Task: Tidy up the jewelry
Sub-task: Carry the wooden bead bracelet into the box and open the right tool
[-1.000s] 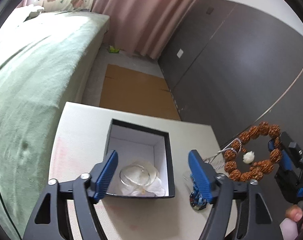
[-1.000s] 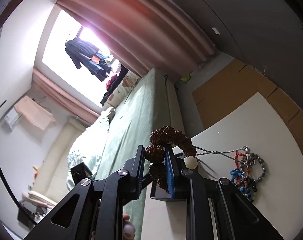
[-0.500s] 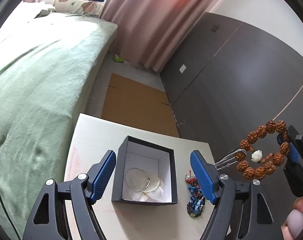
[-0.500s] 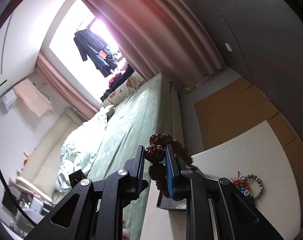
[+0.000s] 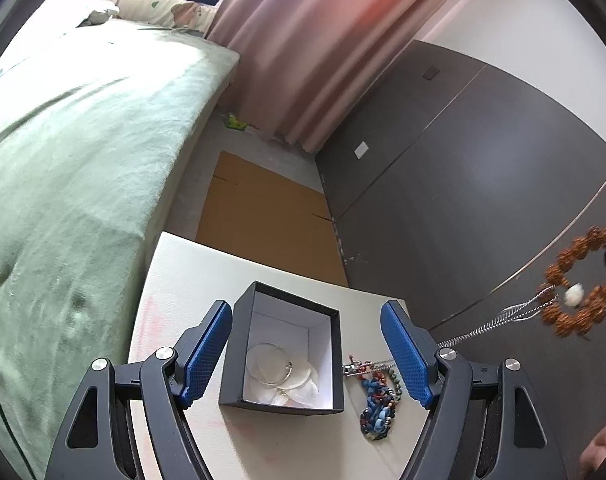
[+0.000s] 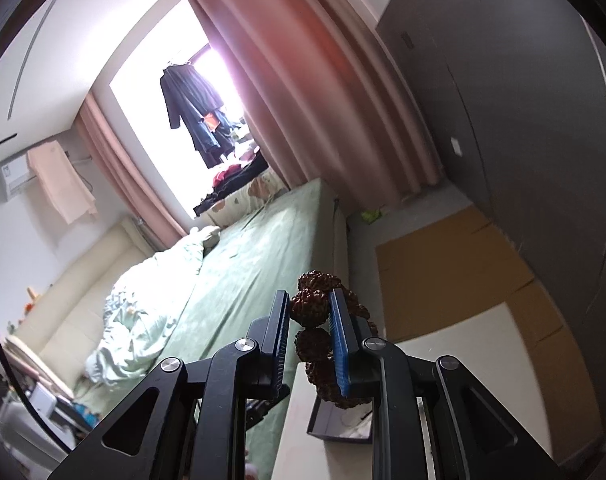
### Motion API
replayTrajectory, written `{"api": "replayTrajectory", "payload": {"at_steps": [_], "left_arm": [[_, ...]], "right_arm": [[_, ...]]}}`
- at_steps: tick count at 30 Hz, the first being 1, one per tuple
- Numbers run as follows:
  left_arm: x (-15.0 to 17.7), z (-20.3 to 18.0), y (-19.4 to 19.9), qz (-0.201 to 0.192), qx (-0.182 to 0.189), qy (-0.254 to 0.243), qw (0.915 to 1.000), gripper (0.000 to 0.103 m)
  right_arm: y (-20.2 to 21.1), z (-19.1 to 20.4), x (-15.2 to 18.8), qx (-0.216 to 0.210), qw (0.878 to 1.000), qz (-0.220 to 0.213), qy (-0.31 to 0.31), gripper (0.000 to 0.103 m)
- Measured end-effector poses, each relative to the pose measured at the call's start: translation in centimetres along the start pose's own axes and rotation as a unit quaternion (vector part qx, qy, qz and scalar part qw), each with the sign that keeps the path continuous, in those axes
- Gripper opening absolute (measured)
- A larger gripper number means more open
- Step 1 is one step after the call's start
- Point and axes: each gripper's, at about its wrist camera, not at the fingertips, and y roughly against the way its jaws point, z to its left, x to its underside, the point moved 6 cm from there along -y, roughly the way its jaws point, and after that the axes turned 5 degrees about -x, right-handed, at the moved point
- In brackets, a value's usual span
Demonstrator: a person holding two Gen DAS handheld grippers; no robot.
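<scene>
The bracelet of knobbly reddish-brown seed beads (image 5: 579, 286), with one white bead and a thin silver chain (image 5: 499, 320) caught on it, hangs in the air well to the right of the open black square box with a white lining (image 5: 281, 402). The right gripper (image 6: 310, 322) is clamped on its beads. The box, on the pale table (image 5: 183, 276), holds a thin silver bangle (image 5: 269, 362) on white wrapping. Just right of the box lies a tangle of blue, red and grey bead strings (image 5: 377, 400). The left gripper (image 5: 307, 354) stands wide above the box, gripping nothing.
</scene>
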Motion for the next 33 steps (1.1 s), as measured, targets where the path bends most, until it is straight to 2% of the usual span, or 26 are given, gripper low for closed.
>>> {"api": "replayTrajectory", "payload": {"at_steps": [6,10,21,30,33], "left_arm": [[-0.4,0.3,0.9,-0.008,0.006,0.007,0.9999,0.077],[-0.6,0.9,1.5,-0.013,0.005,0.011,0.9998,0.077],[-1.6,3.2,2.3,-0.024,-0.008,0.033,0.9991,0.077],[-1.5,4.0,1.7,-0.02,-0.026,0.034,0.9989,0.077],[-1.4,4.0,1.4,-0.018,-0.032,0.029,0.9989,0.077]], "right_arm": [[1.1,1.5,-1.3,0.009,1.0,-0.016,0.013,0.021],[-0.2,2.1,-0.8,0.01,1.0,-0.009,0.016,0.021],[-8.7,-0.6,5.6,0.008,0.996,0.083,-0.028,0.021],[-12.6,-3.4,10.5,0.007,0.991,0.129,-0.043,0.021],[-13.4,-4.0,11.8,0.018,0.989,0.144,-0.039,0.021]]}}
